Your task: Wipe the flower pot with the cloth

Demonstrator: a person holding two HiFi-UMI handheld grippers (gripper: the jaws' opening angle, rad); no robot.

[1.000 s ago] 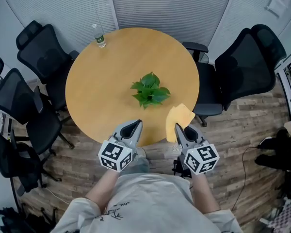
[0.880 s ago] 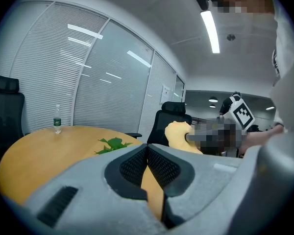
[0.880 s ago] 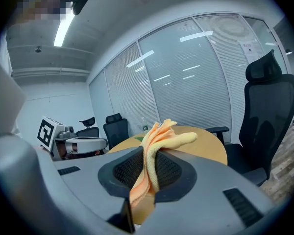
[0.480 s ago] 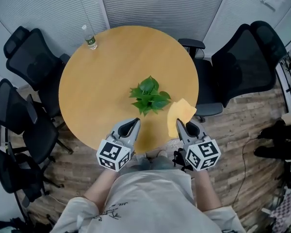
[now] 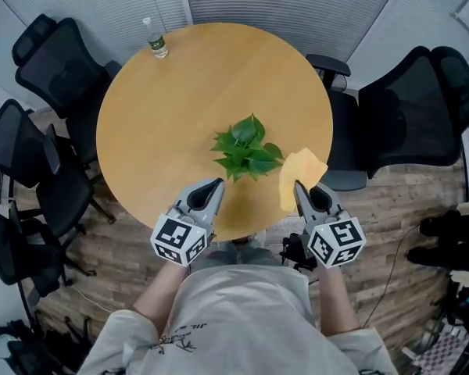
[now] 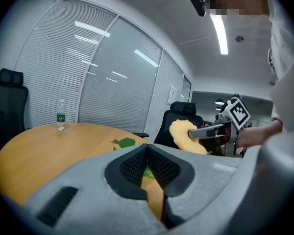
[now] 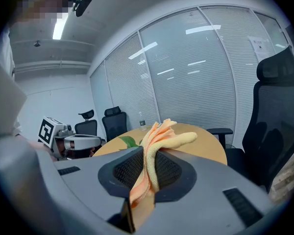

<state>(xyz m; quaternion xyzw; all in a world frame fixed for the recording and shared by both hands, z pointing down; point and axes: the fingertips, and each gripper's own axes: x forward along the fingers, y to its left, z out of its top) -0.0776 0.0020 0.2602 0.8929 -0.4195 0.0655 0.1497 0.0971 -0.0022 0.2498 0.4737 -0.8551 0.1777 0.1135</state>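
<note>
Green foliage: one potted plant (image 5: 246,147), standing on the round wooden table (image 5: 172,92). The flower pot is under the leaves and I can see it in no view, so I take the leaves as its marker.

Yellow cloth (image 5: 299,176): just right of the plant and a little toward me, its upper edge near the outermost leaf but apart from it. It stands up and folds over rather than hanging flat.

Right gripper (image 5: 298,187): right of the plant and nearer me, jaws pinching the cloth, which bunches up out of the gap between them. From these jaws the plant lies ahead and to the left. Since the pot is round, I judge that no long axis matters, only this offset.

Left gripper (image 5: 216,184): left of the plant and nearer me, jaws pressed together with nothing between them. The plant lies ahead and slightly right of it. Its tip looks about as near the plant as the right one's, but only the right gripper carries the cloth.

Water bottle (image 5: 157,44): well beyond the plant, at the far left rim.

Black office chairs (image 5: 406,108): round the table on both sides of the plant.
</note>
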